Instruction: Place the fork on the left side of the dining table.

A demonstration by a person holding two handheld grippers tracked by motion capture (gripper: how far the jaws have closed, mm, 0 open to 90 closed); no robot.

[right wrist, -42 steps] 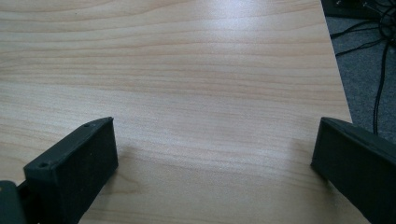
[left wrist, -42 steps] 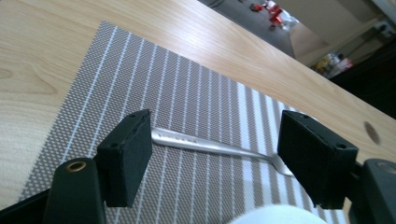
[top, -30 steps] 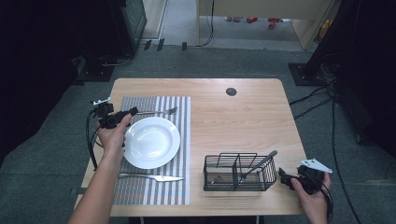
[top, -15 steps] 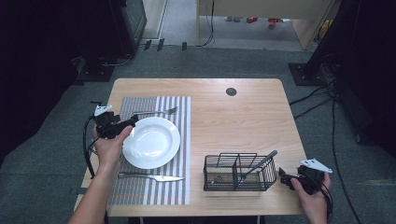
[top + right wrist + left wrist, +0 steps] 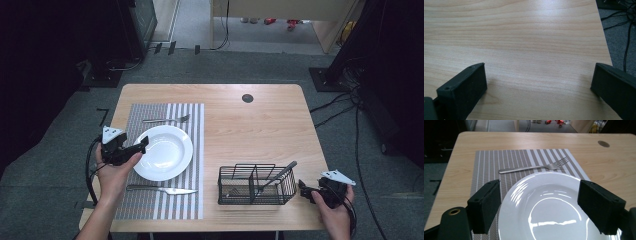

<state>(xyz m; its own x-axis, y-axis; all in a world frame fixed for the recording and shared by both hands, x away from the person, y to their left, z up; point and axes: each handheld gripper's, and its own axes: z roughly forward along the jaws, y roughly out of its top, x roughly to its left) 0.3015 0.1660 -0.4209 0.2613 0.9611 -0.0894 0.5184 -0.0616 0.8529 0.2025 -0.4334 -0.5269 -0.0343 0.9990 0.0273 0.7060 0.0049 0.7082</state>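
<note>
A white plate [image 5: 165,152] lies on a striped grey placemat [image 5: 190,112], with a fork [image 5: 166,120] beyond it and a knife [image 5: 162,189] on its near side. My left gripper [image 5: 143,145] hovers at the plate's left rim, pointing across it. In the left gripper view the left gripper [image 5: 539,186] is open; its jaws have just been opening and grip nothing, with the plate [image 5: 549,205] and fork [image 5: 534,167] ahead. My right gripper [image 5: 303,190] rests at the table's near right corner. In its own view the right gripper [image 5: 539,68] stands open over bare wood.
A black wire basket [image 5: 235,187] stands at the near right, just left of my right gripper, with a dark-handled utensil [image 5: 278,174] leaning in it. A round cable hole [image 5: 247,98] sits near the table's far edge. Cables lie on the floor to the right.
My left hand has drawn back toward the person along the plate's left side, away from the fork's handle. The right hand has kept still.
</note>
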